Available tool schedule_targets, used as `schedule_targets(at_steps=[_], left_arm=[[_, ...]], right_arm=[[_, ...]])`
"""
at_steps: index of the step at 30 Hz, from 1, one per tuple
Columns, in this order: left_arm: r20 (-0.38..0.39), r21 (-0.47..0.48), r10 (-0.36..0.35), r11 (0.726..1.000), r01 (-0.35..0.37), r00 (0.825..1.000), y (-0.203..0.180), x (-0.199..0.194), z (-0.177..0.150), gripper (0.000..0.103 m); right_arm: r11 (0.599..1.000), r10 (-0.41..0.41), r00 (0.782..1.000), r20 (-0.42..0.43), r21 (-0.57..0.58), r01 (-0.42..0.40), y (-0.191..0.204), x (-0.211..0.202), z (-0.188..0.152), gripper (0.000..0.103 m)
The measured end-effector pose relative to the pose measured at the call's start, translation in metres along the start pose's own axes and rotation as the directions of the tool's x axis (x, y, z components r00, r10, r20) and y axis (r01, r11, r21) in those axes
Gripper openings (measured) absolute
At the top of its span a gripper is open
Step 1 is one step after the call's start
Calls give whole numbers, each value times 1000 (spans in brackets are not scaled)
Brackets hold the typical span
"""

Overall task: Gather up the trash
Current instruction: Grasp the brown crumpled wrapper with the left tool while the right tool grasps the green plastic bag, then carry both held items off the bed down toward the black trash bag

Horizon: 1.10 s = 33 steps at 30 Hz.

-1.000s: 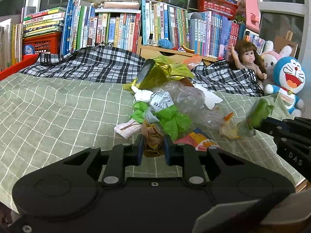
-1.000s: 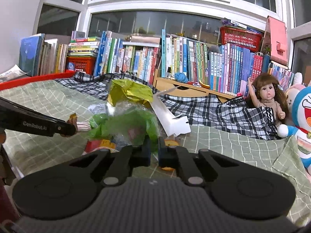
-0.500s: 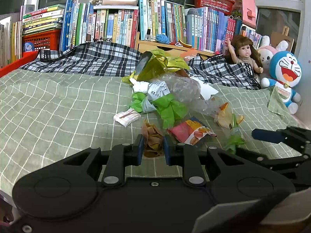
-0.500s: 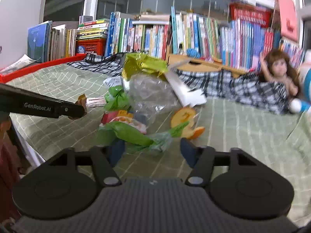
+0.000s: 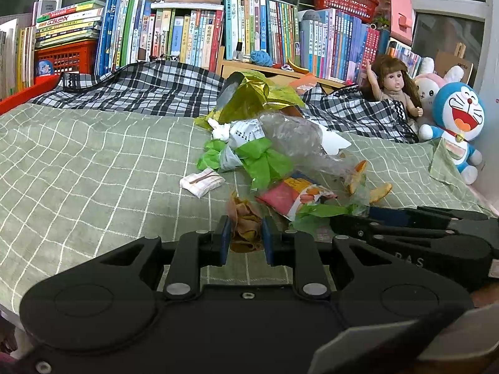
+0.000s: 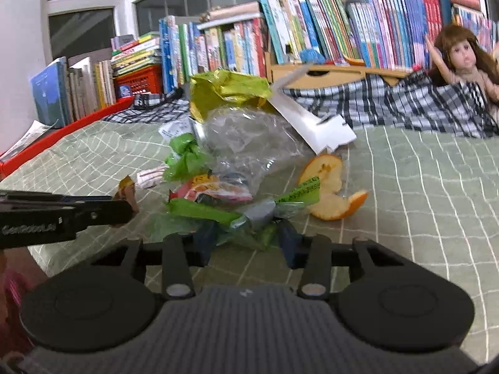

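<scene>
The left gripper [image 5: 244, 238] has its two blue fingers [image 5: 224, 239] closed tight on a crumpled brown wrapper [image 5: 244, 222]. The wrapper sticks up from between them, just over the green checked blanket [image 5: 78, 168]. From the right wrist camera the same gripper comes in from the left side, with the brown scrap at its tip.

The right gripper [image 6: 246, 240] has its jaws wide open. A green plastic wrapper [image 6: 218, 215] lies on the blanket between the two fingers. The picture is a bit blurry here, so I cannot tell if the fingers touch it.

The rest of the trash sits in a pile in the middle of the bed. There is a red and orange snack packet [image 5: 293, 194] right next to the green wrapper. Two bits of orange peel [image 6: 327, 184] lie just to the right of it. A small white folded packet [image 5: 202, 182] lies a little apart on the left. Behind these is a crumpled clear plastic bag [image 6: 249, 143] with bright green tissue paper [image 5: 265, 160] beside it. A shiny gold foil bag [image 5: 252, 96] and a white card piece [image 6: 315, 124] are at the back of the pile.

Past the pile is a black and white plaid cloth [image 5: 146, 88]. A long row of books [image 5: 193, 37] stands behind it. A doll [image 5: 391, 85] and a blue cat toy [image 5: 458, 118] sit at the far right.
</scene>
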<state>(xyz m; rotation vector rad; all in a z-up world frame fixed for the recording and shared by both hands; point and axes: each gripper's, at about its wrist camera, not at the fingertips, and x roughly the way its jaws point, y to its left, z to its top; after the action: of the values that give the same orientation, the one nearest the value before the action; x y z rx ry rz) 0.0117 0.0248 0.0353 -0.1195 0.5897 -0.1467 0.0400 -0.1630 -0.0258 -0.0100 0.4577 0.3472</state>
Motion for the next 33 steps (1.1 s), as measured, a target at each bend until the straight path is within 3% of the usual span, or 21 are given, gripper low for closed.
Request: schedule_targets(at_steps=[4, 19, 33], left_arm=[[5, 9, -4, 1000, 4, 1000, -1, -3, -1, 20], [-6, 31, -53, 998, 54, 999, -14, -39, -20, 20], [-41, 61, -86, 994, 89, 995, -23, -83, -54, 21]], right_arm=[[999, -20, 999, 27, -40, 21, 5, -13, -2, 41], [997, -28, 997, 77, -73, 34, 22, -66, -19, 40], [990, -6, 1000, 19, -140, 8, 49, -109, -57, 39]])
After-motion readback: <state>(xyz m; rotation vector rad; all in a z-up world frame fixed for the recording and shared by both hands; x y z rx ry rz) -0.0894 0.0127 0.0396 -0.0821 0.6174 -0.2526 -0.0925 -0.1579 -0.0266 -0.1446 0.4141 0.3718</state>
